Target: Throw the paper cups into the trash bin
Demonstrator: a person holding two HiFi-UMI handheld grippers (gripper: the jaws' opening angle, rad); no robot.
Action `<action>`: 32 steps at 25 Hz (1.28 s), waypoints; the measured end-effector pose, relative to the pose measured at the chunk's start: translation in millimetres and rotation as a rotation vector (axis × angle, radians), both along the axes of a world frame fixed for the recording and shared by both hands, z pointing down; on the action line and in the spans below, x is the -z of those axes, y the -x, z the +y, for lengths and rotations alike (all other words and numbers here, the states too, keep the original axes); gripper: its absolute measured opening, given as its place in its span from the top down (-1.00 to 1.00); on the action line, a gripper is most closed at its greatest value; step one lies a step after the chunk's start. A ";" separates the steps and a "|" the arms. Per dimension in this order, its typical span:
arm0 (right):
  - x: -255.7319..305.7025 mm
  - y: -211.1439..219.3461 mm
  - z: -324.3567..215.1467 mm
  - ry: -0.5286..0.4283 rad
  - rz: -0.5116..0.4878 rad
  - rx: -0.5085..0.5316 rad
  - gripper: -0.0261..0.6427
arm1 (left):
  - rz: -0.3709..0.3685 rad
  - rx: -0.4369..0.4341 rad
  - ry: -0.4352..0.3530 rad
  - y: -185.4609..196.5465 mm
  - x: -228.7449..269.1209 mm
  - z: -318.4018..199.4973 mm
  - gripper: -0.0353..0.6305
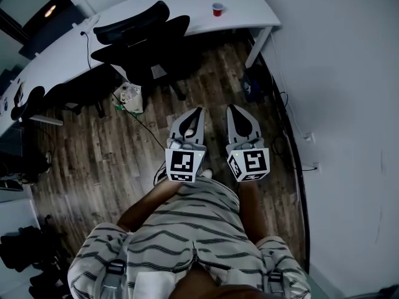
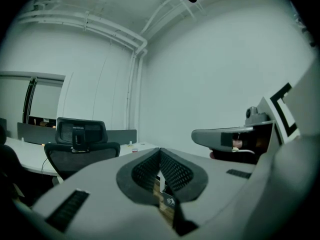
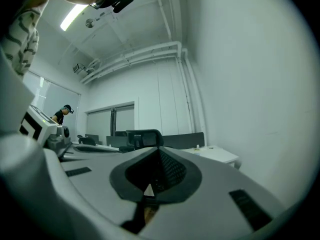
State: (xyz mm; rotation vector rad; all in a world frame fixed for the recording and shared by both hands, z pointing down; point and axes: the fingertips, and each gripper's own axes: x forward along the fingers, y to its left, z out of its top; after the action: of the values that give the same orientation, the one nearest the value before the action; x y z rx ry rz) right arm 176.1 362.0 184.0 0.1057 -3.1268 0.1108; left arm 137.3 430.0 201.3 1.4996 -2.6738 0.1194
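Dark wood-plank floor (image 1: 93, 161) under a long, smooth white surface (image 1: 252, 11). Small round red cup (image 1: 217, 9) upright on it, beside black mesh chairs (image 1: 140, 39). Left gripper (image 1: 194, 118) and right gripper (image 1: 237, 117) side by side over the floor, well apart from the cup, both clenched, empty.

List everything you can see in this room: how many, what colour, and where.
cup: one, red, on the desk's far end
desk: one, white, long, across the top
office chairs: at least three, black, along the desk
bundle: one, whitish, on the floor by the chairs; what it is cannot be told
cables: a few, black, along the right wall
floor: dark wood planks
shirt: one, white with dark stripes, on the person, bottom
left tool: one, grey, shut, empty, over the floor
right tool: one, grey, shut, empty, beside the left
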 end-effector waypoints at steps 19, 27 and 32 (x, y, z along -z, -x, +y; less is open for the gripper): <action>0.0 138.4 -105.8 -0.016 0.031 -0.038 0.90 | 0.024 -0.067 -0.032 137.2 2.3 -117.0 0.82; 10.8 224.3 -148.1 -0.020 0.041 -0.065 0.90 | 0.050 -0.111 -0.043 224.7 12.4 -161.0 0.82; 13.8 266.8 -175.1 -0.015 0.042 -0.091 0.90 | 0.051 -0.135 -0.036 267.6 13.2 -188.7 0.82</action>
State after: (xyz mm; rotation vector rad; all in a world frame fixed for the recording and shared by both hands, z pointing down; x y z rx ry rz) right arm -90.7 186.9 170.3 0.2470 -3.0814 0.0850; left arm -130.3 241.3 188.1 1.6694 -2.5481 0.0406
